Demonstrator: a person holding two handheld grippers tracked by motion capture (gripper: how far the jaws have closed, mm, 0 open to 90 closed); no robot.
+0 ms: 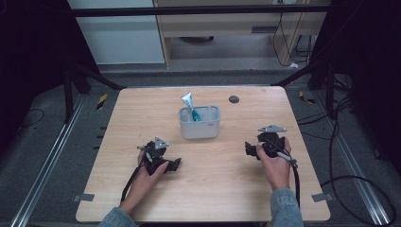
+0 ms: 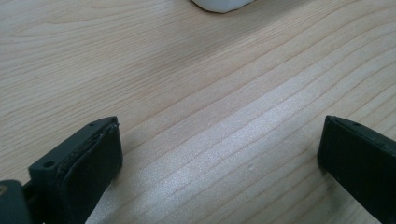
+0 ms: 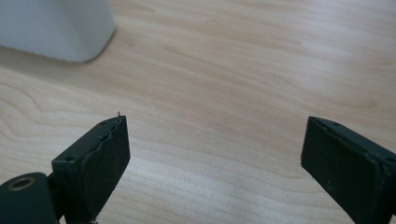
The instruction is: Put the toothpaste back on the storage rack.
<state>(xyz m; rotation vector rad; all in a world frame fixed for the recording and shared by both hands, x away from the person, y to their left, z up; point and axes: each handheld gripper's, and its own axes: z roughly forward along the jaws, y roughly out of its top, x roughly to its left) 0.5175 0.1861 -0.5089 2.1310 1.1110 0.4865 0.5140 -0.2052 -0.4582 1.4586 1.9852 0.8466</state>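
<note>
1. Grippers sit low on the wooden table (image 1: 208,189): your left gripper (image 1: 171,165) lies in the lower left of the high view and your right gripper (image 1: 249,149) in the lower right.
2. Both are released: in each gripper view the jaws stand wide apart with bare wood between them, grasping nothing.
3. The white bin (image 1: 199,122) stands at the frame's centre, well apart from both grippers, roughly between them and further up.
4. A blue-and-white tube (image 1: 190,107) leans inside the bin, its crimped end poking above the rim.
</note>
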